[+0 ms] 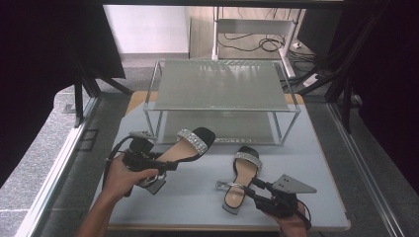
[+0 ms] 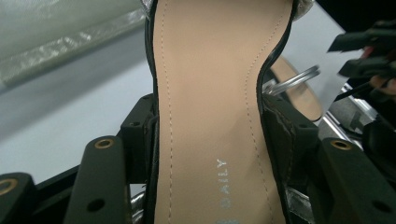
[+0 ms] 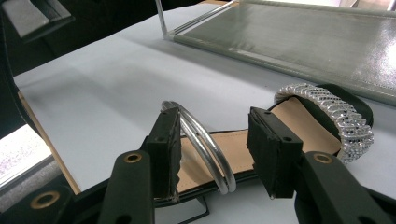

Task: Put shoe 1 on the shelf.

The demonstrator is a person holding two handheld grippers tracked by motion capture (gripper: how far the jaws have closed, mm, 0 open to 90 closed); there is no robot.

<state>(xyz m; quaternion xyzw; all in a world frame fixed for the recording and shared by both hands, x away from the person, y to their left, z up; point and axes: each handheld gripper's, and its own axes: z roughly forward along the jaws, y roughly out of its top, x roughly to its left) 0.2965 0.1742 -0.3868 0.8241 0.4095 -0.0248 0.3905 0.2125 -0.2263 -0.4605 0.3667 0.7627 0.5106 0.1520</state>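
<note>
At the left of the high view, the person's left forearm comes up from the bottom edge, and the left hand [image 1: 121,177] wraps round the left gripper [image 1: 163,164], which points rightward. Its jaws are closed on the waist of a black sandal [image 1: 185,147] held tilted in the air, the block heel low by the hand and the rhinestone strap [image 1: 193,140] raised toward the two-tier shelf rack [image 1: 223,98]. The left gripper view adds what the high view cannot — the two black jaws press against either edge of the tan insole [image 2: 210,93], which carries the printed letters "DAILY", and the grey table [image 2: 56,112] lies below.

Further right, a second sandal [image 1: 242,178] lies flat on the table [image 1: 188,197], toe toward the rack, its silver ankle ring [image 1: 225,185] standing up near the heel. The right hand [image 1: 291,222] enters at the lower right, holding the right gripper [image 1: 253,189] angled up and left toward that heel end. From above, how far its jaws are parted is hard to judge; the right gripper view settles it — the jaws stand apart on either side of the sandal [image 3: 289,126], with the double silver ring [image 3: 201,144] in the gap just beside the left-hand jaw. Whether the pads touch the sole edges I cannot tell.
</note>
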